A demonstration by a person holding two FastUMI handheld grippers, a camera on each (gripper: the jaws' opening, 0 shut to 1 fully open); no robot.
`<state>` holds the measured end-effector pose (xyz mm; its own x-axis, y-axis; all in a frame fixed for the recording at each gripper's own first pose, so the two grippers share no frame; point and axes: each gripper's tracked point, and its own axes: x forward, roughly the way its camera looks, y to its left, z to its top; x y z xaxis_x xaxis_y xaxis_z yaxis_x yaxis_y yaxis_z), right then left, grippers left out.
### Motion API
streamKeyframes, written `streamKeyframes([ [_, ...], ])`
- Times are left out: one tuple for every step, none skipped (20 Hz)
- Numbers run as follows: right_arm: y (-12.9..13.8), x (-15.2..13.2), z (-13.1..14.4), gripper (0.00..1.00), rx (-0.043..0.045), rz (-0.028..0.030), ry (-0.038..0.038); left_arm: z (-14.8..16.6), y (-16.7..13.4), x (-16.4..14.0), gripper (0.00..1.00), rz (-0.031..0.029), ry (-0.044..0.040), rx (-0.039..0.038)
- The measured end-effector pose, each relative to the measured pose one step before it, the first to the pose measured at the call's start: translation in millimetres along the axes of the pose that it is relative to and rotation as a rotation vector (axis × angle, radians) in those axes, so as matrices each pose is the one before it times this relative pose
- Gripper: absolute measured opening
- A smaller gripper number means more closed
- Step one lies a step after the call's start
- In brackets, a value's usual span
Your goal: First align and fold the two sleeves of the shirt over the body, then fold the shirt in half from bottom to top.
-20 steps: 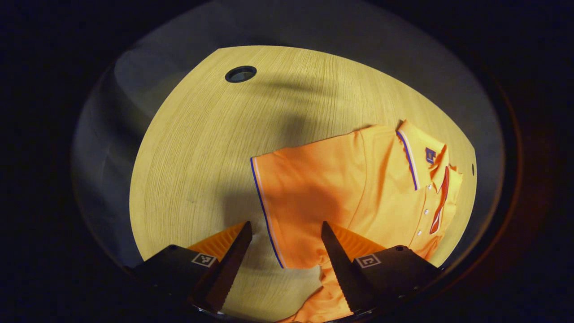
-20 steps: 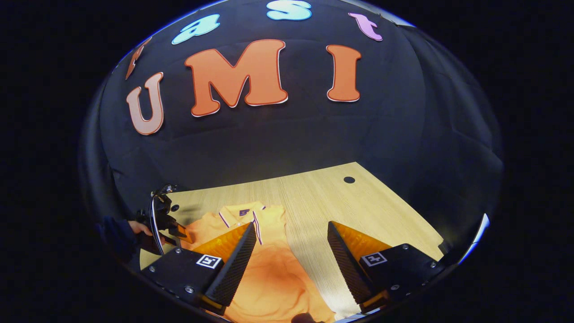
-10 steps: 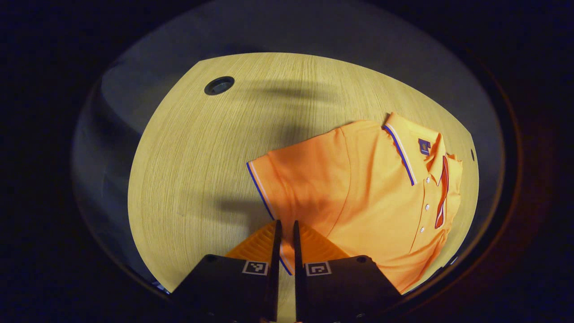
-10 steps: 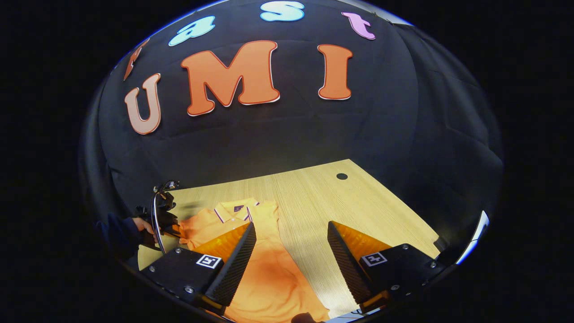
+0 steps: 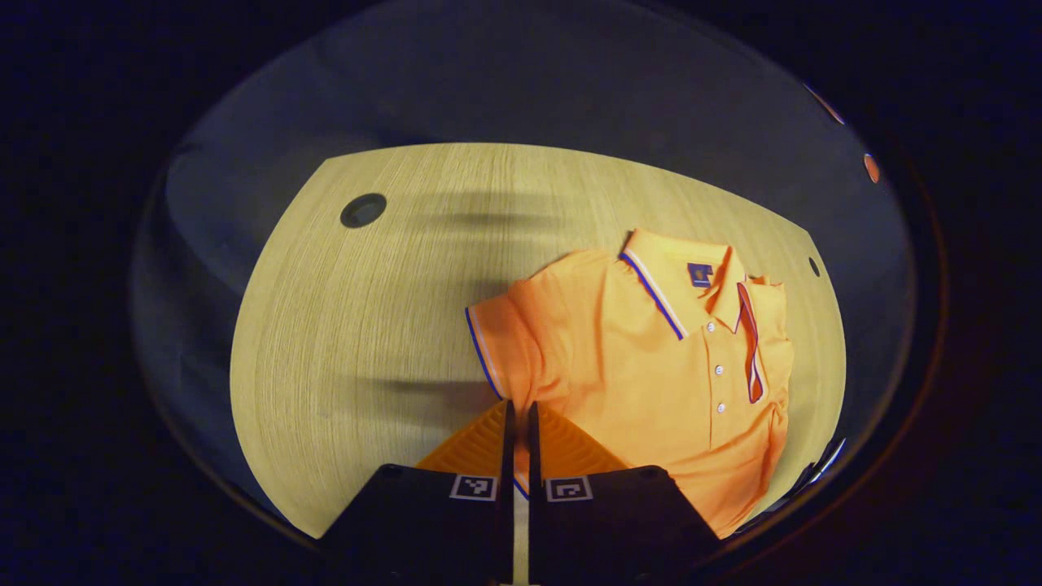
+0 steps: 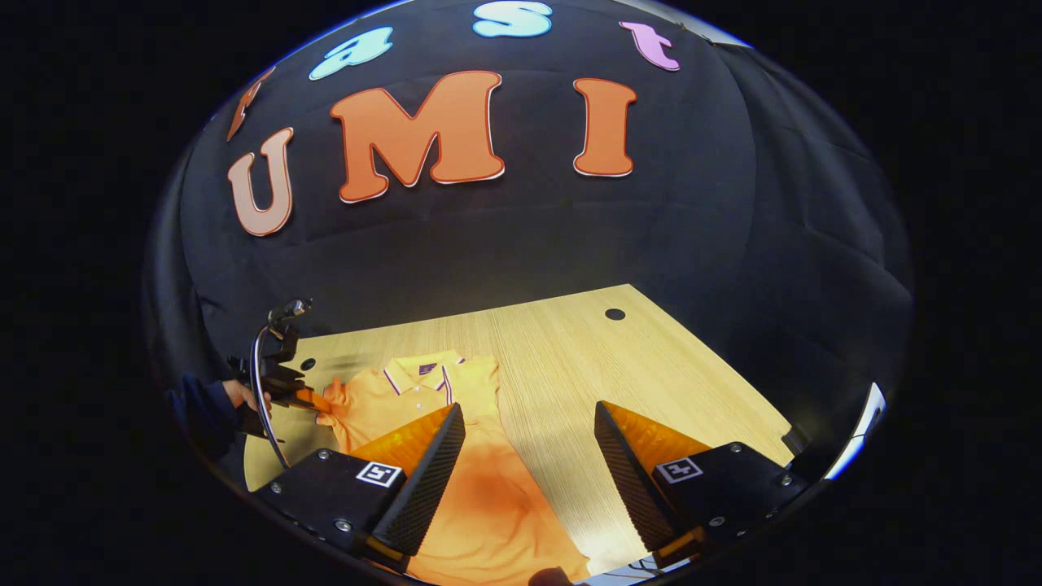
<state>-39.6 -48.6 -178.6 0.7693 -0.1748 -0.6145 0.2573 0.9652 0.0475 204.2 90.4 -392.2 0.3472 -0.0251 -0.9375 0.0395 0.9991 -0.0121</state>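
Note:
An orange polo shirt point(image 5: 651, 382) with blue and white trim lies face up on the wooden table point(image 5: 366, 325). My left gripper point(image 5: 517, 404) is shut on the hem of the near sleeve point(image 5: 501, 342), which is puckered and lifted a little. The far side of the shirt looks folded over the placket. In the right gripper view the shirt point(image 6: 415, 391) lies left of centre, and the left gripper point(image 6: 281, 389), held by a hand, pinches the sleeve tip there. My right gripper point(image 6: 529, 423) hangs open above the shirt's lower body and the bare wood beside it.
Round cable holes sit in the tabletop point(image 5: 363, 210) point(image 6: 615, 314), with a smaller one near the collar side point(image 5: 814, 266). Bare wood stretches to the right of the shirt in the right gripper view point(image 6: 619, 366). The black cloth wall stands behind the table.
My left gripper went from open to shut on the sleeve hem, then drew the sleeve up and toward the body. The right gripper has stayed open and nearly still.

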Motion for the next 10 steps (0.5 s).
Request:
streamKeyframes([
  [0.16, -0.04, -3.74, 0.98, -0.00179, 0.00321, 0.00284, 3.98, -5.54, -2.54, 0.07, 0.01228, -0.00723, 0.03807],
  [-2.58, 0.26, -5.79, 0.98, 0.00222, -0.00352, 0.01091, 6.31, -9.40, -1.03, 0.08, -0.00217, -0.01321, 0.02963],
  [-2.28, -0.42, -5.49, 0.98, 0.00671, -0.00417, 0.01407, 4.96, -12.70, -3.40, 0.07, -0.01678, -0.00699, 0.02192],
  [-1.96, -0.49, -1.66, 0.98, 0.00647, -0.00571, 0.00501, 2.92, -10.61, -1.30, 0.07, -0.01296, -0.00422, 0.02228],
  [-2.65, -0.15, -0.23, 0.98, 0.00646, -0.00443, -0.00106, 4.24, -10.38, 0.01, 0.07, -0.01455, -0.00826, 0.01565],
  [-1.96, -1.28, 1.01, 0.98, 0.00640, -0.00722, -0.00386, 3.33, -8.73, 1.53, 0.07, -0.01200, -0.00208, 0.01534],
  [-2.18, -0.76, 1.50, 0.98, 0.00697, -0.00395, -0.00386, 1.21, -8.82, 1.88, 0.07, -0.00665, 0.00579, 0.01858],
  [-1.85, -1.80, -0.35, 0.98, 0.00774, -0.00498, -0.00011, 1.83, -8.31, 3.00, 0.07, -0.00888, 0.00155, 0.00758],
  [-1.31, -0.30, -0.01, 0.98, 0.00294, -0.00317, -0.00097, 1.61, -8.35, 4.67, 0.08, -0.01523, 0.00424, 0.00429],
  [-0.74, -0.88, -0.90, 0.98, 0.00121, -0.00723, 0.00082, 0.17, -9.08, 3.89, 0.08, -0.01780, 0.00172, -0.00006],
])
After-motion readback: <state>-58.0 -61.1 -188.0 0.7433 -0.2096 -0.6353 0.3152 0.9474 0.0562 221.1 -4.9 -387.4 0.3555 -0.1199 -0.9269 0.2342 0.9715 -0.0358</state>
